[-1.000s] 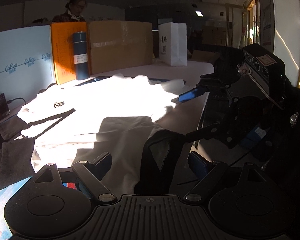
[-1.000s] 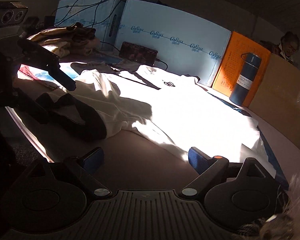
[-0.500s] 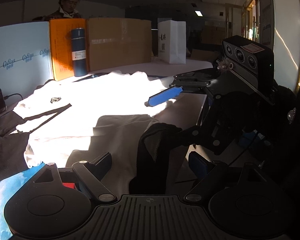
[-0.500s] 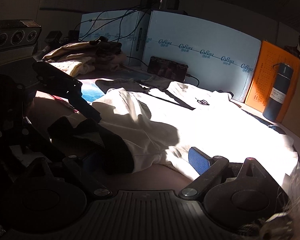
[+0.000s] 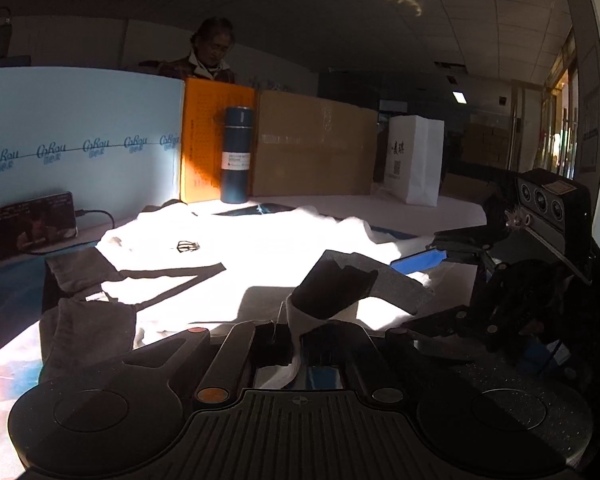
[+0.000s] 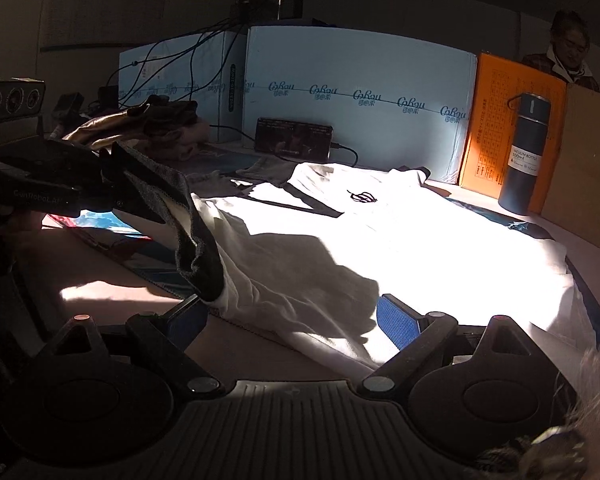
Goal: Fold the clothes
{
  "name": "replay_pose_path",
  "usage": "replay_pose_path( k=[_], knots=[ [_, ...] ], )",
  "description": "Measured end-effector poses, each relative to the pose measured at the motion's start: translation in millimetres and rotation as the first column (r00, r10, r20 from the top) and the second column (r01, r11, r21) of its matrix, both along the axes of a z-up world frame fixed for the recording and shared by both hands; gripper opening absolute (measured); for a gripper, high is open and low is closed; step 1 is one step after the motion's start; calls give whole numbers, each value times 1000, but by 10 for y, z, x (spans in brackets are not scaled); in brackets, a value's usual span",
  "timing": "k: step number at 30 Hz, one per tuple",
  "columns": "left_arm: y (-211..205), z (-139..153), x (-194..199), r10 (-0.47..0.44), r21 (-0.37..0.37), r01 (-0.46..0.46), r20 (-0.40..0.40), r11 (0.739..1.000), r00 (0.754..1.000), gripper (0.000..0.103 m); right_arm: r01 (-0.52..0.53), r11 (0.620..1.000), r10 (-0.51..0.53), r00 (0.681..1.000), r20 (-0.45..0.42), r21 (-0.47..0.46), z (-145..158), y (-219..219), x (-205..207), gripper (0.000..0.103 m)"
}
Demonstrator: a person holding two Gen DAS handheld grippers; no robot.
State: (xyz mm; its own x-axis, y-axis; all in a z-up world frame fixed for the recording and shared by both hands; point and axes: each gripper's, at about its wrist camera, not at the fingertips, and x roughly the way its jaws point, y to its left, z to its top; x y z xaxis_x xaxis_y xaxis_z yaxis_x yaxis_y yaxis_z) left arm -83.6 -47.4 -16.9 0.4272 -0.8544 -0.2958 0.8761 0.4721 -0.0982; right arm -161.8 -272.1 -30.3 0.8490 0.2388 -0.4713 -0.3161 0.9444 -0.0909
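A white shirt (image 5: 260, 248) (image 6: 380, 232) with a small black logo lies spread in the sun on the table. Its sleeve ends in a dark cuff (image 5: 340, 284) (image 6: 188, 232). My left gripper (image 5: 292, 344) (image 6: 112, 196) has its jaws closing, and the pads pinch the sleeve at that cuff, which is lifted off the table. My right gripper (image 6: 292, 320) (image 5: 424, 292) stands open just above the shirt's near edge. Its blue pads (image 6: 396, 320) sit wide apart and touch nothing.
At the back stand a blue vacuum bottle (image 5: 236, 156) (image 6: 526, 152), an orange box (image 5: 208, 140), a cardboard sheet (image 5: 316, 144) and a white paper bag (image 5: 416, 160). A phone (image 6: 294, 138) leans on the blue panel. Grey cloth (image 5: 84, 320) lies left; a person (image 5: 212, 52) is behind.
My left jaws went from wide open to shut on the dark cuff and raised it. The right gripper moved in over the shirt's near edge and stayed open.
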Motion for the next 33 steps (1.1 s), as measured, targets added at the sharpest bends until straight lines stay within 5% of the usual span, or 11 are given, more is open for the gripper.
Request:
replay_pose_path(
  k=[8, 11, 14, 17, 20, 22, 24, 26, 27, 28, 33],
  knots=[
    [43, 100, 173, 37, -85, -38, -15, 996, 999, 2, 283, 954, -291, 953, -81, -100, -76, -708, 21, 89],
    [21, 60, 179, 8, -64, -10, -28, 998, 1000, 0, 368, 923, -379, 921, -92, -117, -73, -956, -42, 88],
    [-33, -7, 156, -53, 2, 53, -47, 999, 997, 1, 341, 928, -356, 930, -87, -153, -52, -909, -133, 88],
    [-96, -114, 116, -81, 74, 84, -45, 994, 996, 10, 309, 934, -326, 942, -75, -181, -55, -814, -133, 88],
    [-160, -205, 88, -94, 134, 99, -44, 986, 995, 29, 299, 941, -313, 947, -73, -161, -68, -797, -66, 88],
    [-187, -208, 67, -101, 137, 104, -31, 985, 994, 48, 282, 946, -296, 953, -70, -157, -70, -765, -28, 88],
    [-223, -183, 62, -111, 123, 113, -23, 986, 994, 50, 264, 952, -277, 959, -67, -154, -70, -726, -1, 88],
    [-248, -159, 66, -126, 97, 128, -21, 987, 992, 49, 242, 959, -254, 964, -71, -148, -68, -695, 13, 88],
    [-256, -145, 66, -137, 79, 138, -18, 987, 990, 39, 233, 962, -245, 967, -73, -144, -67, -684, 18, 84],
    [-252, -137, 44, -131, 70, 131, 1, 989, 991, 0, 224, 964, -236, 969, -75, -140, -65, -674, 23, 80],
    [-126, -79, -18, -81, -22, 82, 34, 996, 996, 0, 206, 977, -211, 973, -91, -62, -60, -767, -7, 48]
  ],
)
